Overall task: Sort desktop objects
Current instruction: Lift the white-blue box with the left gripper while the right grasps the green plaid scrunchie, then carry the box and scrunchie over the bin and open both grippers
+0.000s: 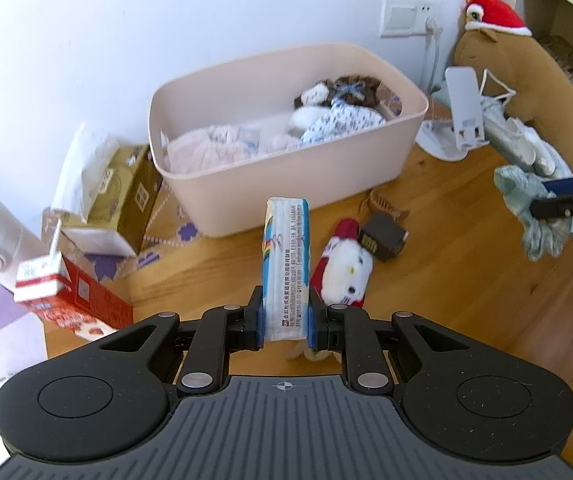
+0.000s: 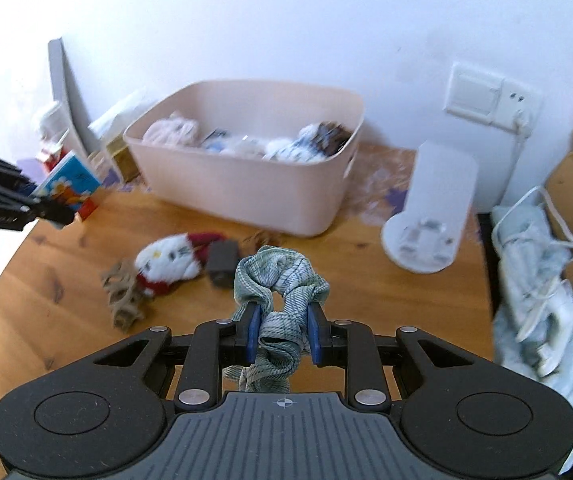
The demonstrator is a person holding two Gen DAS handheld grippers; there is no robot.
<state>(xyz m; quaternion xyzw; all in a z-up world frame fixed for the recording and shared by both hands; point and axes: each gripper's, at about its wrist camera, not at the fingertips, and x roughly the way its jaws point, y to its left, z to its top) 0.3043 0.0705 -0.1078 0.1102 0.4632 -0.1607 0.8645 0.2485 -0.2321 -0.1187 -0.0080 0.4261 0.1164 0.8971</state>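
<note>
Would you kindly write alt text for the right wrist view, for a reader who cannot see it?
The right gripper is shut on a pale green scrunchie above a wooden table. Beyond it lie a white cat plush and a pink bin of soft items by the wall; the left gripper holds a tissue pack at far left.

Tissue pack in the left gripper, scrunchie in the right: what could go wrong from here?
1. The left gripper pinches the tissue pack only at its lower end; most of it stands free above the fingers, so it could pivot or slip.
2. The green scrunchie hangs loosely around the right gripper and may snag a finger on release.
3. The pink bin is already well filled with soft items; additions may sit high or spill out.
</note>
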